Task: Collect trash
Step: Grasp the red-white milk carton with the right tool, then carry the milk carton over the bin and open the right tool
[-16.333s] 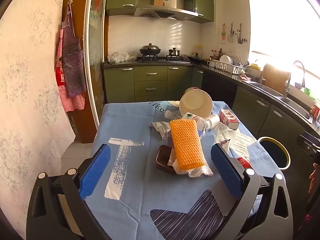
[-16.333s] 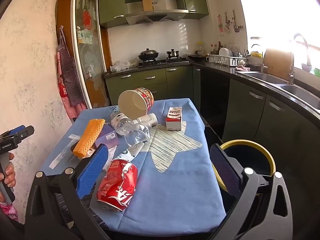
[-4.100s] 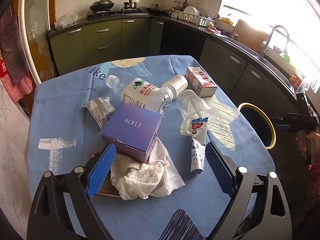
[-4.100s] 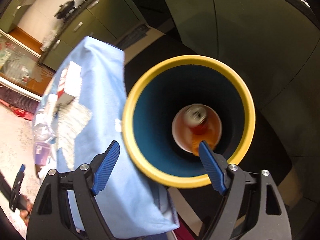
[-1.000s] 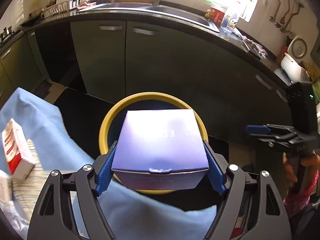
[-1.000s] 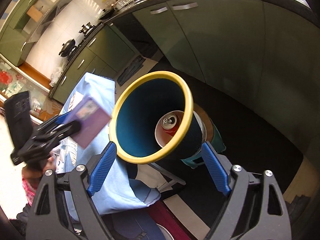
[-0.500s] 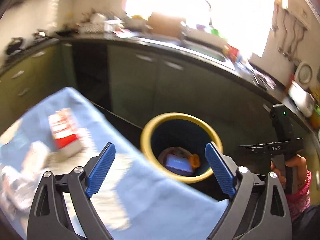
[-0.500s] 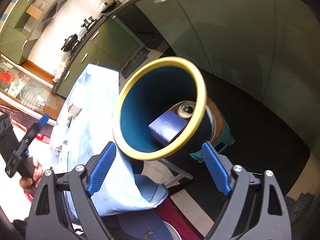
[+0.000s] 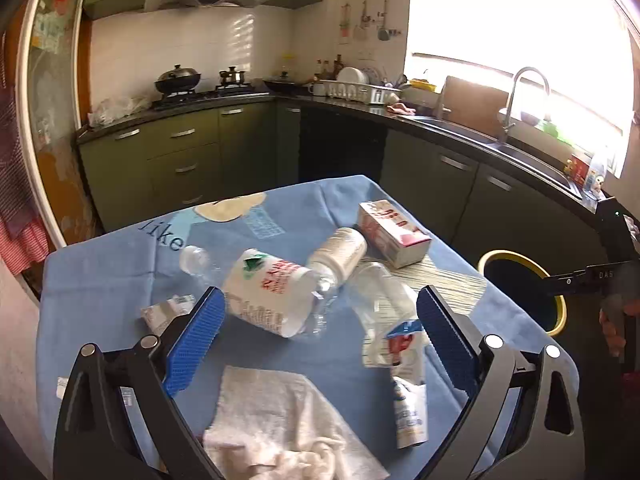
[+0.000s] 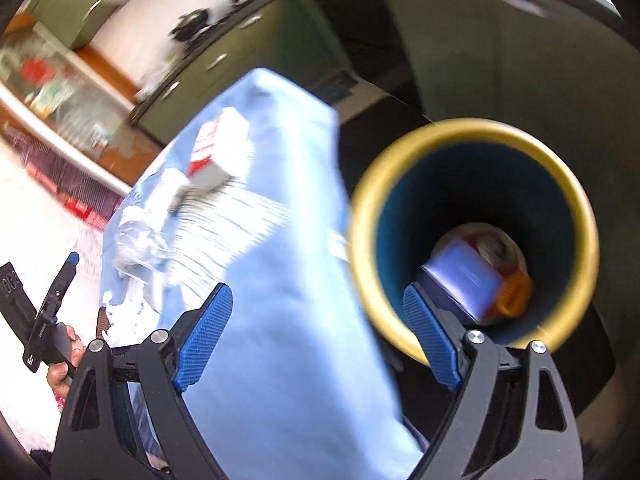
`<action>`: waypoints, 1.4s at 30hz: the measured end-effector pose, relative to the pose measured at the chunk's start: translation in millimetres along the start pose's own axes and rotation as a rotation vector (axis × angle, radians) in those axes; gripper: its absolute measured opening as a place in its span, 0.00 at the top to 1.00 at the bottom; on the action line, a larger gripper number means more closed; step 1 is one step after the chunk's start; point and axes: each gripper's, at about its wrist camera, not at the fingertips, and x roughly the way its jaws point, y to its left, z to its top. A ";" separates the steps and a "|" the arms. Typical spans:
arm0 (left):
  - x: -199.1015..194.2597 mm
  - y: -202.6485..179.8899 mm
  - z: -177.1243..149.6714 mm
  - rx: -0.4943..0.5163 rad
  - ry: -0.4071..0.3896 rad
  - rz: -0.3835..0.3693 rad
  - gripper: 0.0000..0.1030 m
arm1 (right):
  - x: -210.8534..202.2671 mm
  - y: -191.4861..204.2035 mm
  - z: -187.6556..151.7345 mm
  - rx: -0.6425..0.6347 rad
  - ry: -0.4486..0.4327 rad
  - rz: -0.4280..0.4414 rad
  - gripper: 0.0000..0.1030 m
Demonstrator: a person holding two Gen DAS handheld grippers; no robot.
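While both grippers stand spread and empty, the left gripper (image 9: 320, 334) faces the bottle (image 9: 266, 290), lying crosswise just ahead; the right gripper (image 10: 318, 334) hangs by the bin (image 10: 472, 136).

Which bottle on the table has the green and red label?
The clear plastic bottle lying on its side between the left tongs. The white bottle behind it is opaque and has no coloured print.

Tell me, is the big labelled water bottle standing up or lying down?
Lying down: the water bottle rests on its side on the blue tablecloth.
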 end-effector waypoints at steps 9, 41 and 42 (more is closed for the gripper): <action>-9.5 63.0 -21.9 -0.191 -0.046 -0.025 0.07 | 71.5 110.4 42.5 -0.297 -0.170 -0.129 0.20; -0.7 46.7 -30.0 -0.165 -0.041 -0.011 0.06 | 114.3 114.3 58.8 -0.265 -0.151 -0.129 0.52; -0.3 46.3 -30.2 -0.164 -0.040 -0.011 0.06 | 106.4 113.7 56.6 -0.259 -0.161 -0.118 0.52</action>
